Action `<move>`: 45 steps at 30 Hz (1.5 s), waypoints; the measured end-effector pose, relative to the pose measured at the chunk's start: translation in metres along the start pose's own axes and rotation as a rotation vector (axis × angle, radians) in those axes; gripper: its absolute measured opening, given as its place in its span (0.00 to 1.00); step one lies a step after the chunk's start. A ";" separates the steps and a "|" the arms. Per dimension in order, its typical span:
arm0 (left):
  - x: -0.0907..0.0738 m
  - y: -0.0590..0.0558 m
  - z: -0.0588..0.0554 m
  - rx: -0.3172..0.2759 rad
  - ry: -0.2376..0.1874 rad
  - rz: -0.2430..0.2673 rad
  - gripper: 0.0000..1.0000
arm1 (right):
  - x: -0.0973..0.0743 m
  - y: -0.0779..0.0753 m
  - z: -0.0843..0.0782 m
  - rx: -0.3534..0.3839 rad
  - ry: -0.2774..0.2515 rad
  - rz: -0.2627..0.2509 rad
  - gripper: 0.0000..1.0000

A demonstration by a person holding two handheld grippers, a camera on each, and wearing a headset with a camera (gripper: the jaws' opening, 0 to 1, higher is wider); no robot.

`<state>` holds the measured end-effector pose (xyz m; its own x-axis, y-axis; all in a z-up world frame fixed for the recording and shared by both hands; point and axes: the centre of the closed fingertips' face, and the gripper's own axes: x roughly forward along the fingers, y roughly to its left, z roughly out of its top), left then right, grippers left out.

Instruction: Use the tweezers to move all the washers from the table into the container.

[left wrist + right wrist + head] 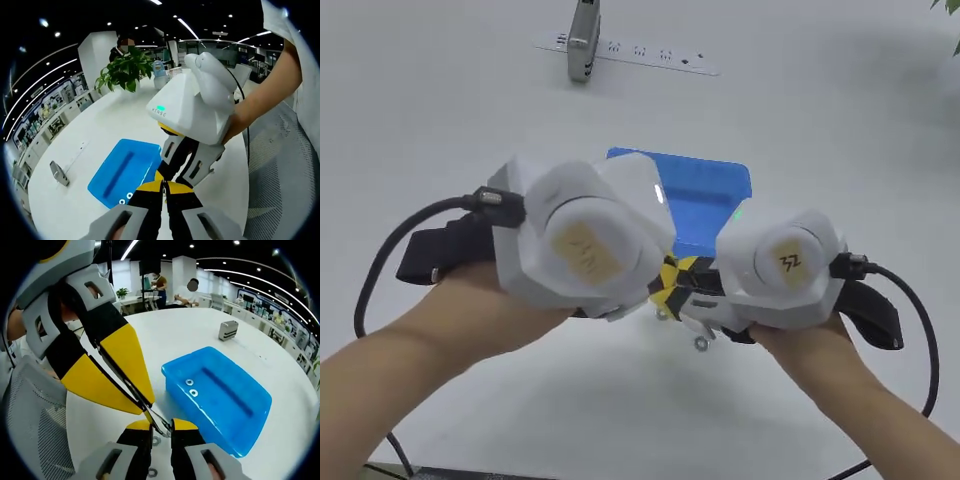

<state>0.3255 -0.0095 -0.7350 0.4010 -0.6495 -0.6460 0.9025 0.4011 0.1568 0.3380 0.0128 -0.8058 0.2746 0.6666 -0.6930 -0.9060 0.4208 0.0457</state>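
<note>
1. Clamped shut on the tweezers (pixel 157 418) from both ends: left gripper (pixel 147 407), right gripper (pixel 161 429).
2. Scattered on the table (pixel 165 335) just below the tips, beside the blue container (pixel 210 427): remaining washers (pixel 156 441).
3. Squeeze lightly, set the tips square over one ring, lift without dragging.

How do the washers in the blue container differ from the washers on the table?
The washers in the container lie close together on the blue container's floor; the washers on the table lie farther apart on the white table. The tweezers' tips hover near a table washer, away from the container washers. Both groups are small metal rings lying flat.
</note>
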 end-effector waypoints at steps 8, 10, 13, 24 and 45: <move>0.001 0.000 0.001 0.000 0.002 -0.006 0.00 | 0.000 0.000 0.000 -0.004 0.003 -0.004 0.09; 0.001 0.000 0.001 -0.003 0.002 -0.009 0.00 | -0.001 0.001 0.000 -0.032 0.014 -0.004 0.08; 0.002 -0.001 0.002 -0.002 0.004 -0.012 0.00 | -0.001 0.000 -0.002 -0.108 0.038 -0.021 0.06; 0.001 -0.004 0.004 0.006 0.006 -0.024 0.00 | -0.001 0.002 -0.003 -0.136 0.060 -0.036 0.04; -0.027 0.004 0.042 0.080 -0.050 0.002 0.00 | -0.033 -0.001 0.035 -0.153 -0.007 -0.063 0.04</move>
<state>0.3253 -0.0175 -0.6851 0.4085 -0.6812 -0.6075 0.9105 0.3508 0.2189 0.3415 0.0116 -0.7575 0.3337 0.6463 -0.6863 -0.9254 0.3633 -0.1079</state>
